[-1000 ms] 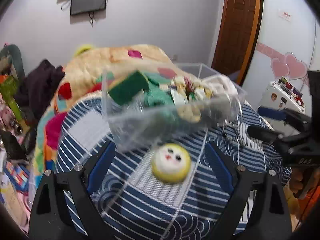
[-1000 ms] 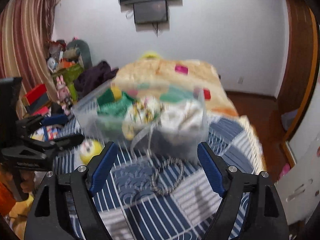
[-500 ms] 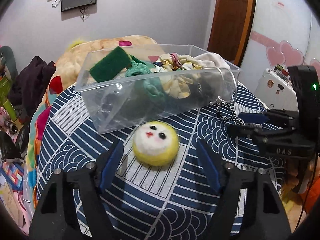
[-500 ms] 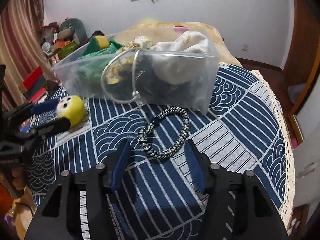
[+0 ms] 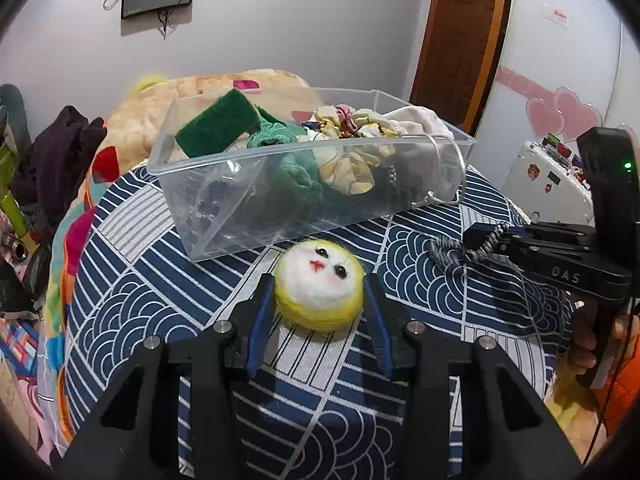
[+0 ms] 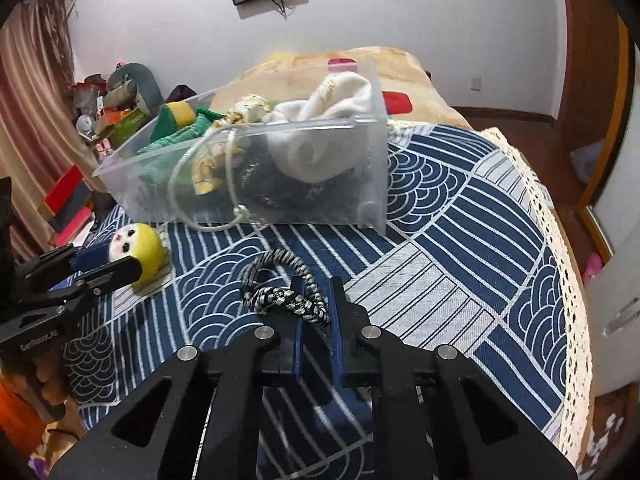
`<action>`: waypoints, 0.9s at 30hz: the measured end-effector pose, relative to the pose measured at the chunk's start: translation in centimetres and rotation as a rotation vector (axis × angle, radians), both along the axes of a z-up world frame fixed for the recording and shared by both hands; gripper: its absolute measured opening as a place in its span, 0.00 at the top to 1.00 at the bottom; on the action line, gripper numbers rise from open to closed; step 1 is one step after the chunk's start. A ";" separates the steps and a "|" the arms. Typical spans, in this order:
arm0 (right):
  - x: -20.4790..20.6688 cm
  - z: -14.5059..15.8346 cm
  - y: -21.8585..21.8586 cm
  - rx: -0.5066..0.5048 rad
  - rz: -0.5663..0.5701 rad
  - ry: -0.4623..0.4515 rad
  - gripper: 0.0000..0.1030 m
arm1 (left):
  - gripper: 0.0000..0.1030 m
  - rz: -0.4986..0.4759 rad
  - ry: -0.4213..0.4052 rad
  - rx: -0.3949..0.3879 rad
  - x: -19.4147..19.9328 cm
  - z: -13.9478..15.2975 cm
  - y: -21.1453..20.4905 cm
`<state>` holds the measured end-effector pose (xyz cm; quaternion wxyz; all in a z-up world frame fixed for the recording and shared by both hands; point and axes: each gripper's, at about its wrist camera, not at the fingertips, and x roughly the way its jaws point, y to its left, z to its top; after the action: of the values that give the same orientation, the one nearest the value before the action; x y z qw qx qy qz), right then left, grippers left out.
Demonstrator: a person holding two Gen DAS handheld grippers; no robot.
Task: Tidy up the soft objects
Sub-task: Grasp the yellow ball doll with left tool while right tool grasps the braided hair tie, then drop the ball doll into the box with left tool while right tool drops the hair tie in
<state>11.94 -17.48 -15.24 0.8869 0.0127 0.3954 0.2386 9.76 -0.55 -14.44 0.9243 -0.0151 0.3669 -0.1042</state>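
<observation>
A yellow and white felt ball with a face [image 5: 319,284] lies on the blue patterned tablecloth [image 5: 132,320]. My left gripper [image 5: 318,284] is shut on it, one finger at each side; it also shows in the right wrist view [image 6: 138,250]. My right gripper [image 6: 316,286] is shut on a black and white braided cord loop [image 6: 280,294], which lies on the cloth; the loop also shows in the left wrist view [image 5: 460,250]. A clear plastic bin [image 5: 256,208] behind them holds a green sponge [image 5: 218,124], green cloth, a floral scrunchie and white cloth.
A thin white string loop [image 6: 200,196] hangs over the bin's front wall. The table's lace edge [image 6: 560,264] runs along the right. A bed with a patterned quilt [image 5: 132,128] and clutter stand behind the table. A white box [image 5: 548,176] is at far right.
Both grippers moved forward and down and closed: the left one onto the felt ball, the right one onto the braided cord loop. The bin stayed in place.
</observation>
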 end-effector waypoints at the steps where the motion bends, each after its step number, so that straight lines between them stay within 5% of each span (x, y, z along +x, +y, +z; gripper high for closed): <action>1: -0.5 0.3 0.2 -0.001 0.010 -0.011 0.90 | 0.58 -0.002 -0.006 0.005 -0.2 0.1 0.0; 16: -2.4 5.8 2.3 0.048 0.106 -0.166 0.90 | 0.58 0.021 -0.143 -0.019 -1.2 5.4 1.3; 27: 2.2 9.0 4.7 0.093 0.078 -0.248 0.90 | 0.58 0.074 -0.167 -0.025 2.7 7.1 3.4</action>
<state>14.10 -12.75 -6.22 0.9176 0.0091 0.2712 0.2906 12.46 2.82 -7.37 0.9546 -0.0315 0.2866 -0.0752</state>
